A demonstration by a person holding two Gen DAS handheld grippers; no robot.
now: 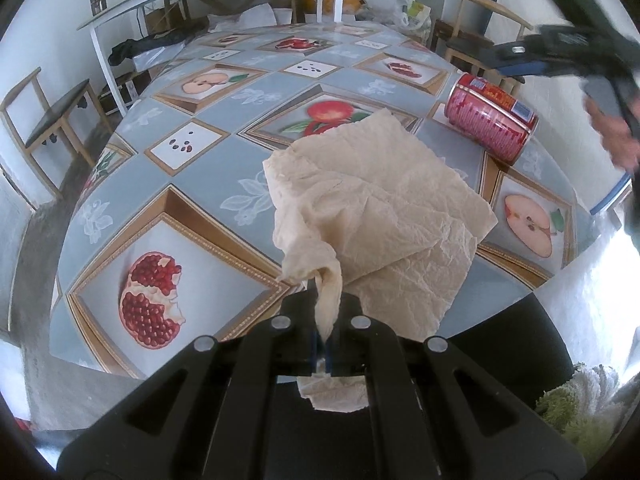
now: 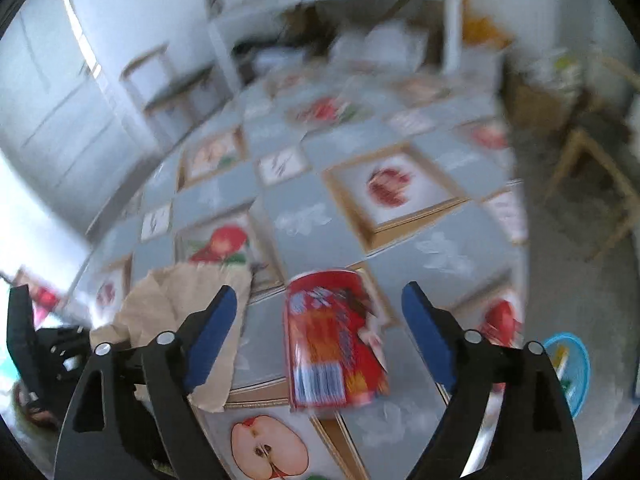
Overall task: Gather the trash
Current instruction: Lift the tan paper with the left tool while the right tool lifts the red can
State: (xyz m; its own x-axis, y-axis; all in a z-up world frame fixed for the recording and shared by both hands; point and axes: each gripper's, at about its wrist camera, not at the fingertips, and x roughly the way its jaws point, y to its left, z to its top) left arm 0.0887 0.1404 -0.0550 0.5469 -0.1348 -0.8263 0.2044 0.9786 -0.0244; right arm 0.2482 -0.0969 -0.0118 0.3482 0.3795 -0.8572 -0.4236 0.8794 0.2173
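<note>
The left tool [image 1: 323, 320] pinches a twisted corner of the beige napkin [image 1: 380, 208], whose far part drapes onto the tabletop [image 1: 208, 184] ahead of it. The right tool [image 2: 320, 316] is spread wide above the red can [image 2: 334, 340], which lies on its side on the tabletop between the blue pads [image 2: 212, 332], untouched, right of the napkin.

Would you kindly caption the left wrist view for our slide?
Left tongs shut on a crumpled brown napkin, lifting it off the fruit-print tablecloth beside a red can.
</note>
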